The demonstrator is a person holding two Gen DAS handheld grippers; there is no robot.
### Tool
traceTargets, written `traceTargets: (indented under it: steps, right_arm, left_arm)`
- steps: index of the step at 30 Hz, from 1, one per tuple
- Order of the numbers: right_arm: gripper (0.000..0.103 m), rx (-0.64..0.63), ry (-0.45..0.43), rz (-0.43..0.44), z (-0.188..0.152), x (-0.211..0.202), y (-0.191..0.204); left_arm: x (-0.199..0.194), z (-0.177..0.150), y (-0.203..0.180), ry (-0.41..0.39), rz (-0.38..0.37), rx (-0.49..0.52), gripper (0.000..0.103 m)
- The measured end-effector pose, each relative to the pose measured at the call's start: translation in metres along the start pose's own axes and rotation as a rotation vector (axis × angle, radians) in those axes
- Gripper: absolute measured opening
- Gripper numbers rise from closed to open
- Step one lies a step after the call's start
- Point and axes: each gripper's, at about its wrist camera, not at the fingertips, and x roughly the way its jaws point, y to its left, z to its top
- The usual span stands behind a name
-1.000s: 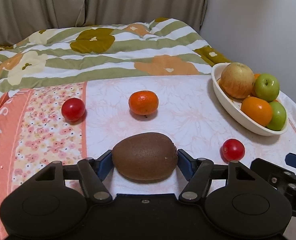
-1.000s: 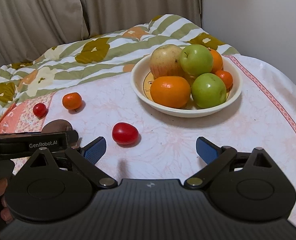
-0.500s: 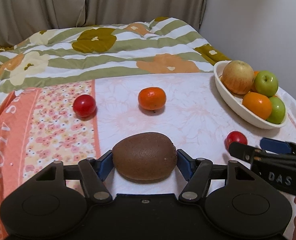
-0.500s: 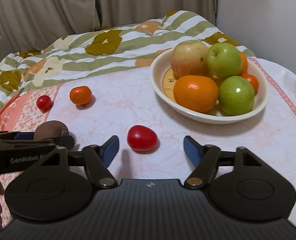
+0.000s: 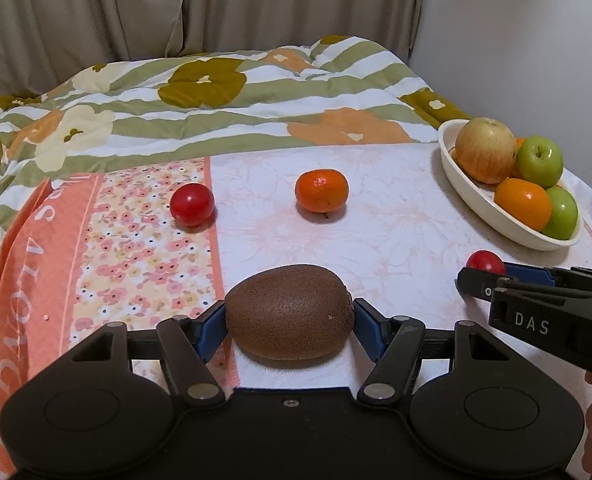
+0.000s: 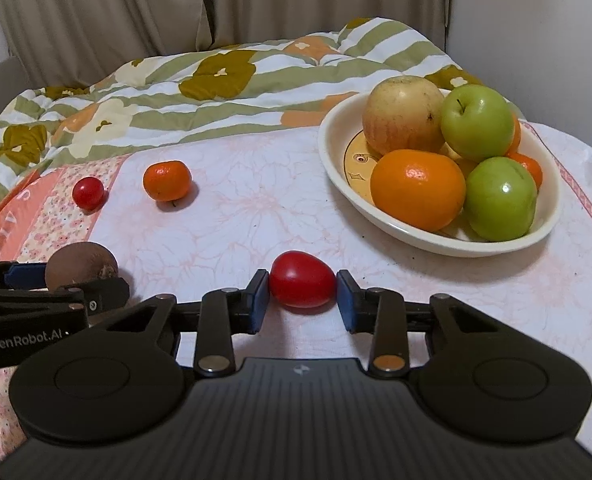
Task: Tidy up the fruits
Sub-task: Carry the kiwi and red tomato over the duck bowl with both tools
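- Our left gripper [image 5: 289, 322] pinches the fuzzy brown oval kiwi [image 5: 289, 312] at lower centre, long axis running left-right across the jaws.
- Our right gripper [image 6: 302, 298] brackets the glossy red tomato [image 6: 303, 279]; whether its jaws touch it, we cannot tell.

A cloth-covered table [image 6: 256, 216] carries a fruit bowl [image 6: 416, 236], a mandarin [image 6: 167, 180], two tomatoes [image 6: 88, 192] [image 6: 303, 284] and a kiwi [image 5: 289, 312].

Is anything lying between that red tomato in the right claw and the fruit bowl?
Nothing visible: only bare tablecloth lies between the tomato at the right gripper and the bowl.
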Motion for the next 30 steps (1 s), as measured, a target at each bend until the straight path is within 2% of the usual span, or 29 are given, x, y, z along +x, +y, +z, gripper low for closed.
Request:
traceTargets:
  steps: [14,24,30]
  right_arm:
    - [0.051,-0.009,-0.034,0.034,0.016,-0.039,-0.027]
    - [0.051,-0.04,-0.073,0.058,0.042,-0.084,-0.07]
    - [0.051,-0.046,-0.094,0.063,0.062,-0.094,-0.109]
  left_arm:
    - [-0.034,0.02,-0.03,-0.056,0.002,0.001,0.07]
    - [-0.064,0.044,-0.07,-0.11,0.006,-0.02,0.07]
    - [-0.067,0.062,-0.101,-0.134,0.009,-0.023,0.07]
